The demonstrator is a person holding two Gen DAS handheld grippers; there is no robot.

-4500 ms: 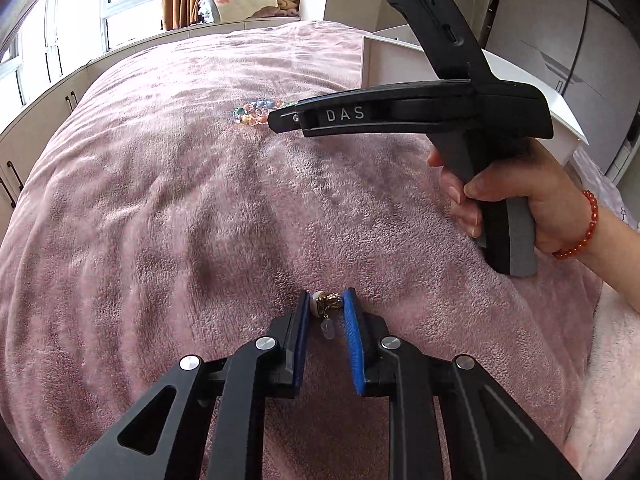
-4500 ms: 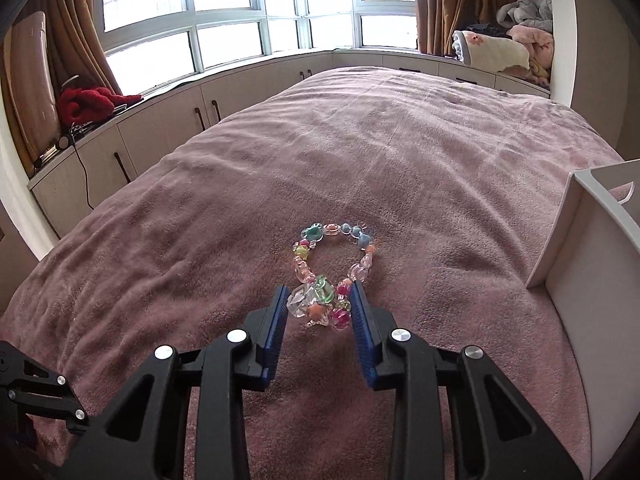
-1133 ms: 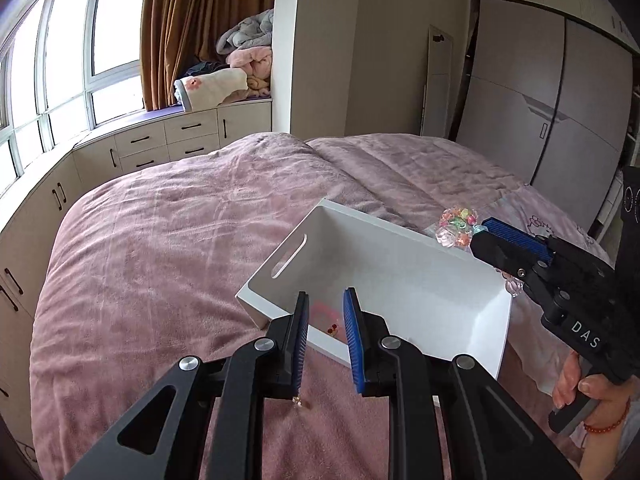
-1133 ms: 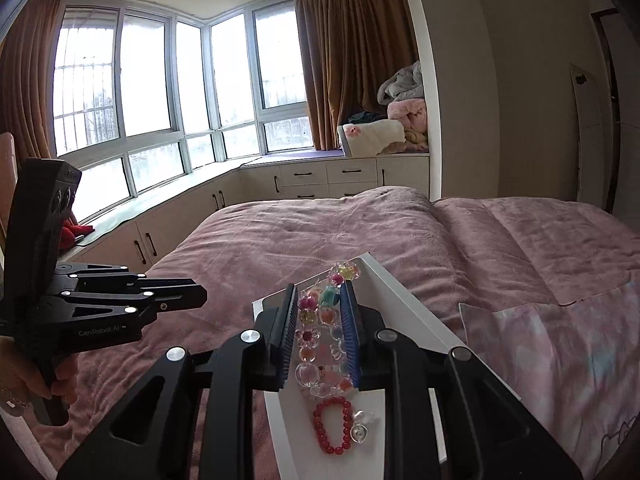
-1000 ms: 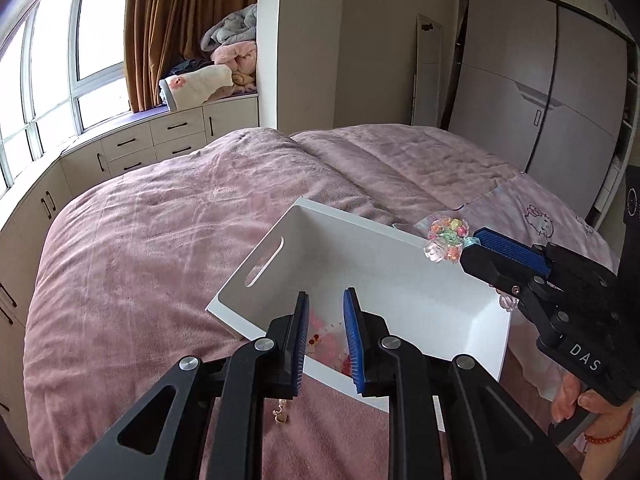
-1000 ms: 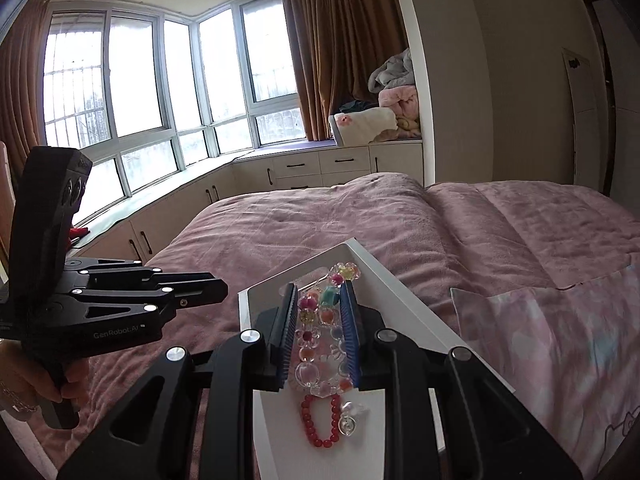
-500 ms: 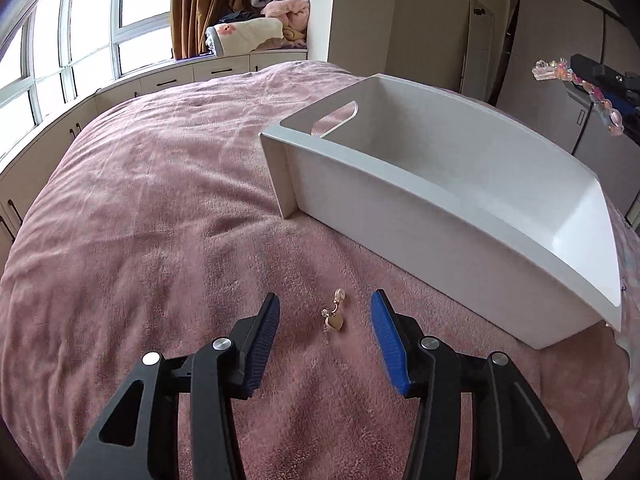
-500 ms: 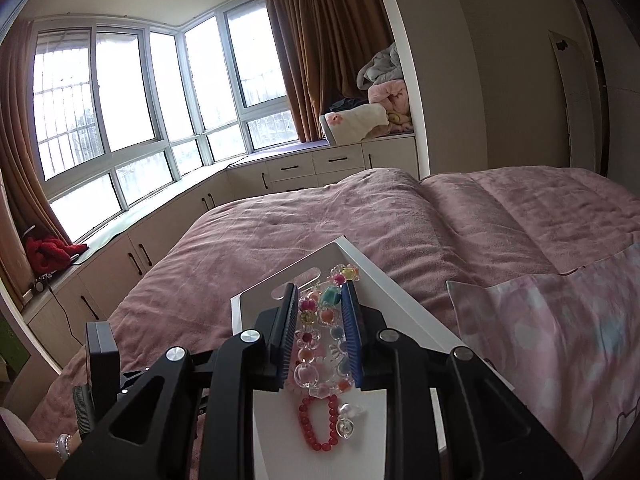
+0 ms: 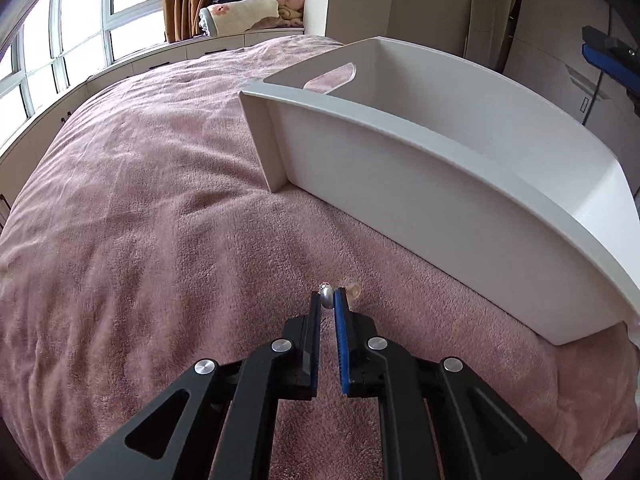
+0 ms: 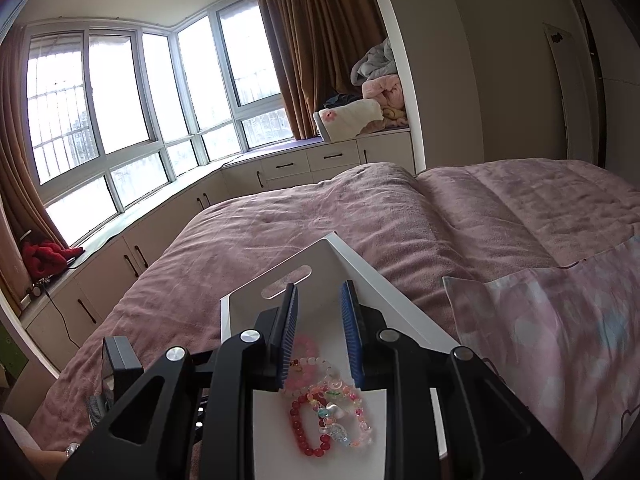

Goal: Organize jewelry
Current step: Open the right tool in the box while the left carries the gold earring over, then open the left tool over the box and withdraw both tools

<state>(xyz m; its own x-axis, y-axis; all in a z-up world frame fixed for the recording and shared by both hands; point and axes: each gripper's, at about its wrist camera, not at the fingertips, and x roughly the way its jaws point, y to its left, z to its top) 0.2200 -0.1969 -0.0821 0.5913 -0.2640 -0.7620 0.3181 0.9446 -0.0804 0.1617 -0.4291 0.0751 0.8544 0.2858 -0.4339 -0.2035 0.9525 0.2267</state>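
My left gripper (image 9: 329, 300) is shut on a small earring (image 9: 327, 295) with a silver bead, low on the pink bedspread (image 9: 140, 208), just in front of the white box (image 9: 420, 184); a pale bead (image 9: 353, 291) of it sticks out to the right. My right gripper (image 10: 319, 300) is open and empty above the white box (image 10: 396, 304). Inside the box lie the colourful bead bracelet (image 10: 340, 412), a red bead bracelet (image 10: 304, 424) and a pink bracelet (image 10: 306, 364).
The box's near wall stands close on the right of the left gripper. The right gripper's blue tip (image 9: 608, 60) shows at top right in the left wrist view. A pink pillow (image 10: 560, 340) lies right of the box. Window seat cabinets (image 10: 280, 168) line the far side.
My left gripper dropped to the bedspread and shut on the earring it had let fall. My right gripper opened and released the colourful bracelet into the box.
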